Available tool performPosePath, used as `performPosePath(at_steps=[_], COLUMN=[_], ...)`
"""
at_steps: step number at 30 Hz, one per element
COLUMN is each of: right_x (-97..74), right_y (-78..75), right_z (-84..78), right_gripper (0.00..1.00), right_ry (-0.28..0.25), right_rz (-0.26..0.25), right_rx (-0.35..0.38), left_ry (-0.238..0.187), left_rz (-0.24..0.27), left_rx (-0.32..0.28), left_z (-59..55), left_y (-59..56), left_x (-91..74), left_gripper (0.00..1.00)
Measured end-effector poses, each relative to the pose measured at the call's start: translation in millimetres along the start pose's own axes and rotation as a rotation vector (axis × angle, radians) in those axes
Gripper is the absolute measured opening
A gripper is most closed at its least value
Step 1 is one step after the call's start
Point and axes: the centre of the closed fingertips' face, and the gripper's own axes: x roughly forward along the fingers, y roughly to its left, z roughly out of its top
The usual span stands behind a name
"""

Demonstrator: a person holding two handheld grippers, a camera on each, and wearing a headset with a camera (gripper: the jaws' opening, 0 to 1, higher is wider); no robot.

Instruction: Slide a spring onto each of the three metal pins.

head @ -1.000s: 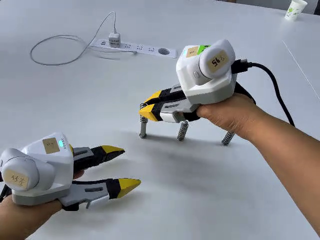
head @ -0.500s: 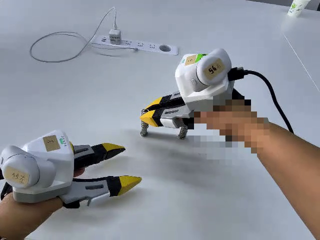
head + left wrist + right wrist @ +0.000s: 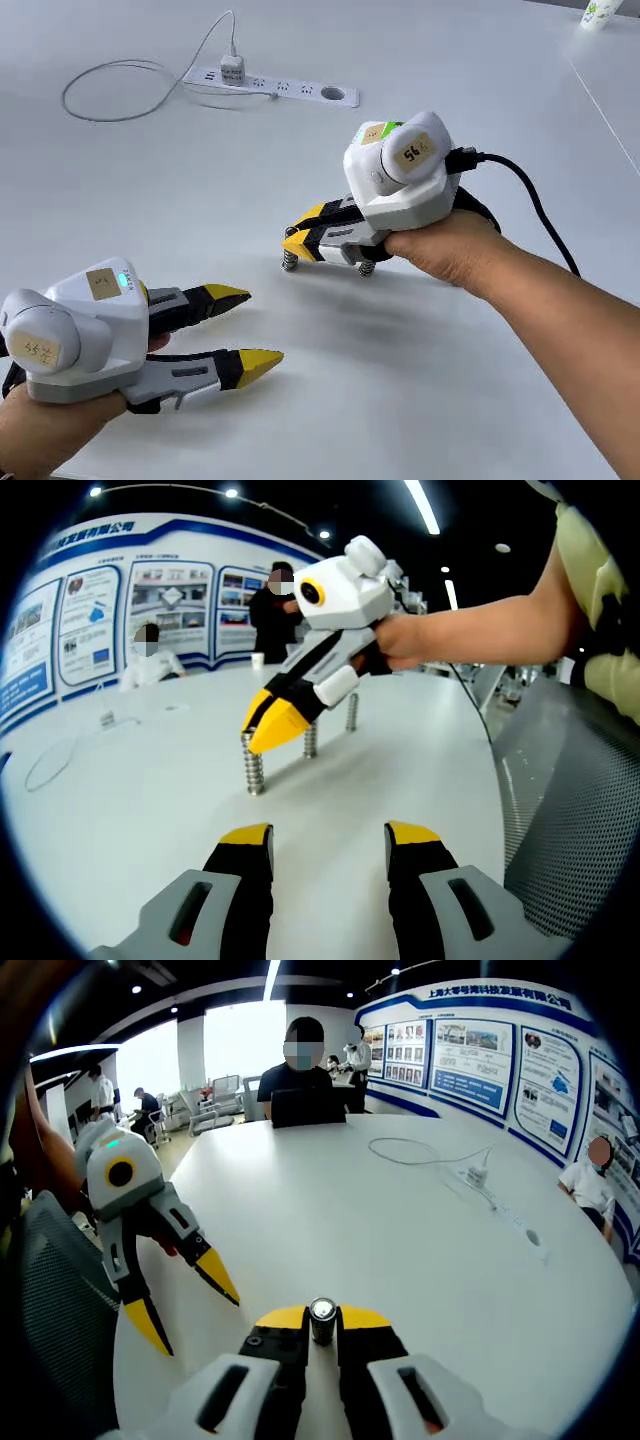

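Note:
Three upright metal pins stand in a row on the white table, each wrapped in a spring. The nearest pin (image 3: 253, 770) has the right gripper (image 3: 270, 720) shut on its top, and the pin's round end (image 3: 322, 1320) shows between the closed yellow jaws. The other two pins (image 3: 310, 740) (image 3: 351, 712) stand behind it. From above, the right gripper (image 3: 295, 240) sits low over the left spring (image 3: 290, 261), and a second spring (image 3: 366, 267) peeks from under its body. My left gripper (image 3: 255, 327) hovers open at the lower left, well short of the pins, holding nothing.
A white power strip (image 3: 275, 90) with a plugged charger and looped cable (image 3: 110, 90) lies at the far side. A paper cup (image 3: 595, 12) stands at the far right corner. The right gripper's black cable (image 3: 530, 200) trails off right. People sit beyond the table (image 3: 305, 1080).
The right gripper has come down lower over the left pin, so less of the springs shows beneath it, and the hand now hides the third pin. The left gripper has barely moved.

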Motion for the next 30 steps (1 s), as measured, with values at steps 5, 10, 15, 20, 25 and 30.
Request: performPosePath(at_steps=[5, 10, 15, 20, 25, 30], right_x=[0.8, 3.4, 5.4, 5.9, 4.8, 1.7], right_y=[0.7, -1.9, -2.2, -3.5, -4.8, -6.5], right_z=[-3.4, -8.4, -14.1, -15.3, -16.3, -19.5], right_gripper=[0.12, 0.12, 0.12, 0.12, 0.13, 0.13], right_ry=[0.013, 0.029, 0.044, 0.045, 0.044, 0.045], right_rz=[-0.006, -0.011, -0.012, -0.015, -0.018, -0.025], right_rx=[-0.003, -0.004, -0.002, 0.003, 0.007, 0.013], left_ry=[0.001, 0.001, 0.001, 0.002, 0.001, -0.001], left_rz=[0.002, 0.0, -0.001, -0.001, 0.0, 0.001], left_rx=[-0.001, -0.001, -0.001, 0.0, 0.002, 0.004], left_z=[-0.3, 0.1, 0.8, 0.9, 2.1, 4.2], left_y=[0.2, -0.4, -0.1, 0.3, 0.4, 0.4], left_x=[-0.4, 0.2, 0.3, -0.6, -0.8, -0.6], left_gripper=[0.46, 0.46, 0.46, 0.46, 0.46, 0.46])
